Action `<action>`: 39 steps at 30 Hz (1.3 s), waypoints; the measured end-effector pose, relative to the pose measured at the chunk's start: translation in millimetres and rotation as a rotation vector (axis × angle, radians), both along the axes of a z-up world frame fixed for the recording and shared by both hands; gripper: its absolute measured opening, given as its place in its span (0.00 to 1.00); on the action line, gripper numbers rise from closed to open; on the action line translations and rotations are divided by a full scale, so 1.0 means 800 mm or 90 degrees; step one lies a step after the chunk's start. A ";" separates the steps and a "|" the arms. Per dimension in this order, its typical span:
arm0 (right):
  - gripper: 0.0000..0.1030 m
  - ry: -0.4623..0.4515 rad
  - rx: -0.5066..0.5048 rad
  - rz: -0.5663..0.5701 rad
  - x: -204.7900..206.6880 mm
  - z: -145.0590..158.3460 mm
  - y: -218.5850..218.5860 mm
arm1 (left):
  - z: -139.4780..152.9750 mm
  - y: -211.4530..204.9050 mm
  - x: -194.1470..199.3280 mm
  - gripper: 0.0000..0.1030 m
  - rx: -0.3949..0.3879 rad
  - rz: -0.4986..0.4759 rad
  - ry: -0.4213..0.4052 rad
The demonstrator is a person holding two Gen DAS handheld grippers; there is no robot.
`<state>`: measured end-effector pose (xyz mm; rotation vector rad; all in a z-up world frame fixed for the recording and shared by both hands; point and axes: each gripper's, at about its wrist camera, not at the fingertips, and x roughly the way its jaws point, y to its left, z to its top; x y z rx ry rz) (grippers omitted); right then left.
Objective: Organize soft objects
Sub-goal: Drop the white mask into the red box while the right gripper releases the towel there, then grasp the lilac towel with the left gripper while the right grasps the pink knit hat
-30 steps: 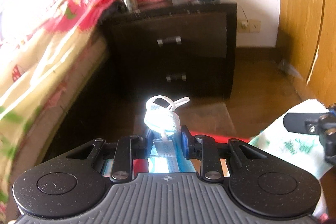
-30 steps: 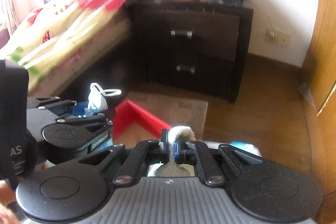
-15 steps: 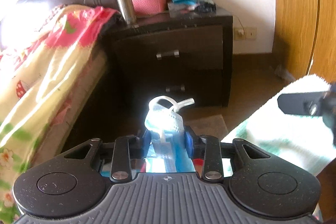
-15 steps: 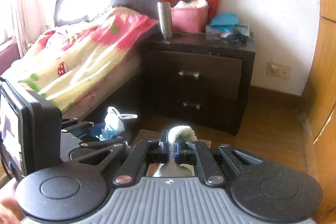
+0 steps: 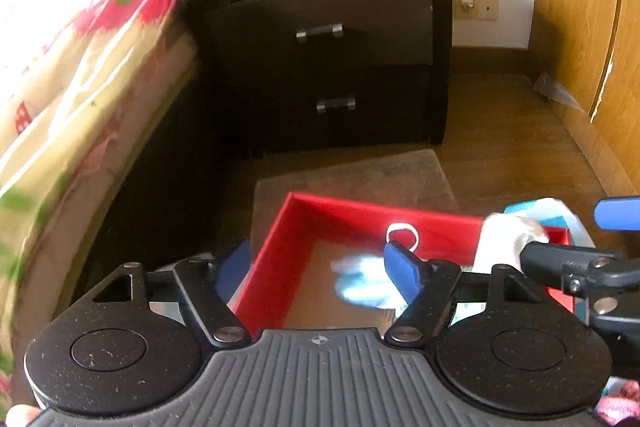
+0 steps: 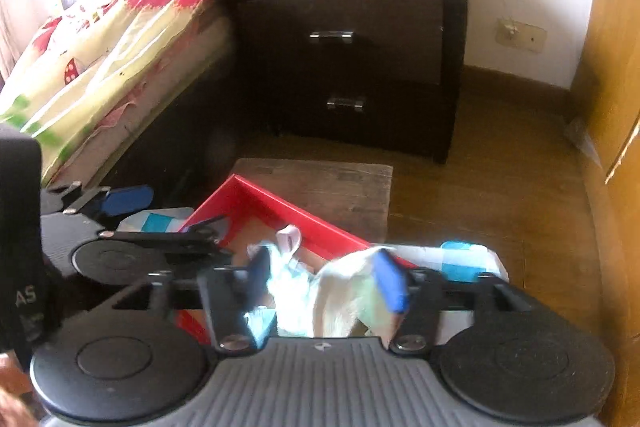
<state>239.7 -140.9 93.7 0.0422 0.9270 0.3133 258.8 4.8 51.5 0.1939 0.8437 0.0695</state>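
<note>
A red box (image 5: pixel 360 213) stands on the floor under both grippers. My left gripper (image 5: pixel 318 267) hangs over it, its jaws opening wide; the blue face mask (image 5: pixel 360 287), blurred, has dropped free inside the box by the right finger. My right gripper (image 6: pixel 324 279) is also opening. A white towel (image 6: pixel 344 295) sags loosely between its fingers, over the box (image 6: pixel 280 205), with the mask (image 6: pixel 288 267) just beside it. In the left wrist view the right gripper (image 5: pixel 588 237) and towel (image 5: pixel 504 239) sit over the box's right corner. The left gripper (image 6: pixel 164 215) shows at the left.
A dark two-drawer nightstand (image 5: pixel 332 59) stands behind the box, a bed with a floral quilt (image 5: pixel 80 59) on the left, a wooden wardrobe (image 5: pixel 592 7) on the right. The box rests on a brown mat (image 5: pixel 360 175). Blue-and-white packs (image 6: pixel 460 259) lie beside the box.
Both grippers dipped toward the red box and went from shut to open. The mask left the left gripper's jaws and fell into the box; the towel slackened between the right gripper's fingers.
</note>
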 end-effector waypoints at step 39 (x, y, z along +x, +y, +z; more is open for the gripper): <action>0.55 0.126 -0.051 -0.010 -0.147 -0.072 -0.082 | -0.058 -0.015 -0.136 0.45 -0.079 -0.069 0.226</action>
